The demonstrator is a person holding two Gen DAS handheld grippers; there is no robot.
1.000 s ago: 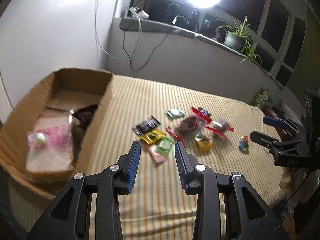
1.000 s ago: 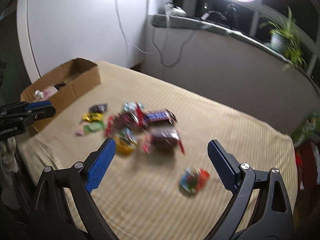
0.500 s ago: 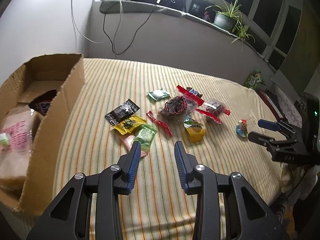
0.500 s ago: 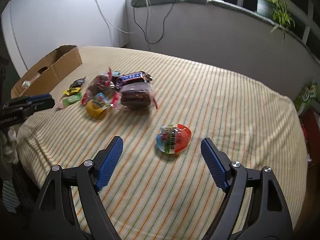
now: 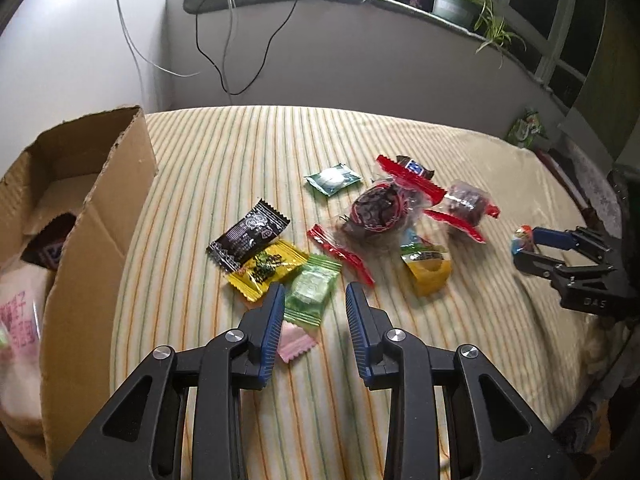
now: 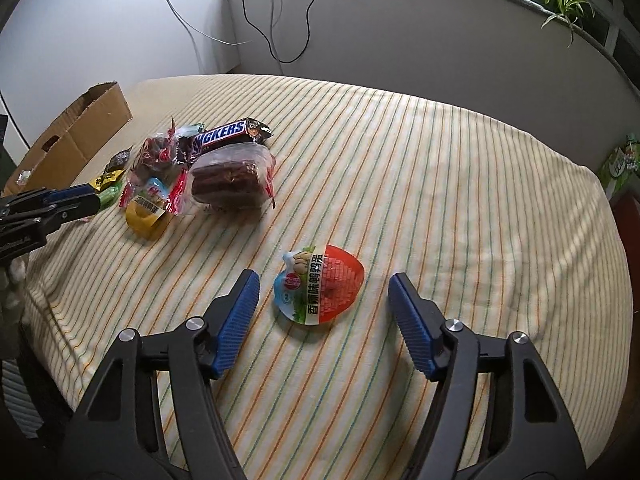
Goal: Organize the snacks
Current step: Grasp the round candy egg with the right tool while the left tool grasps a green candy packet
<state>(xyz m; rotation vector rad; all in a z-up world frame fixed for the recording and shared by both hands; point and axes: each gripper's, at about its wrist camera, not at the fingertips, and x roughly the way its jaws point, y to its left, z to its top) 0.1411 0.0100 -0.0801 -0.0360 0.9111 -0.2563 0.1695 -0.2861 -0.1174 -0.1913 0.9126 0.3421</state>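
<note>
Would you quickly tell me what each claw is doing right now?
Left claw: open, empty, over the light green candy packet.
Right claw: open wide, empty, straddling the red and white snack pack.

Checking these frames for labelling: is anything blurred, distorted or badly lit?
Left wrist view: sharp at the green candy, softer toward the cardboard box at the edge. Right wrist view: crisp, the egg-shaped snack pack has readable print. Both: even light, fisheye bending and dark corners.
</note>
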